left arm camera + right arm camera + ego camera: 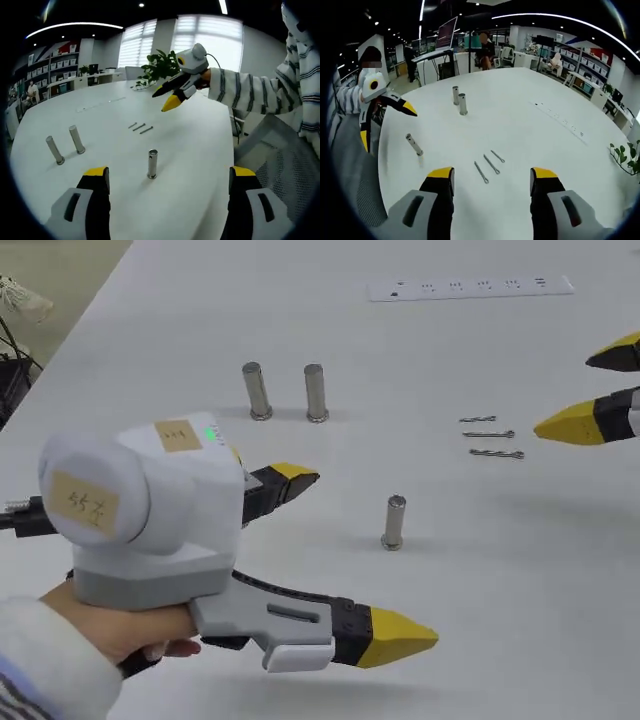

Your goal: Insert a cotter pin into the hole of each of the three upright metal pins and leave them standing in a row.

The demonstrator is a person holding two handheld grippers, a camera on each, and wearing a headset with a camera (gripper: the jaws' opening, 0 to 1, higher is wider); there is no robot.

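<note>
The white table carries everything. The left gripper hovers low above it, with its jaws spread wide and nothing between them. The right gripper is spread as well and holds nothing. Two metal pins stand upright side by side at the far part of the table. A third metal pin stands alone, nearer, ahead of the left gripper. The cotter pins, three as far as I can see, lie flat near the right gripper.

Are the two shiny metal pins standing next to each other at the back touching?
Apart. In the head view, bare white table shows between the left silver metal pin and the right silver metal pin.
</note>
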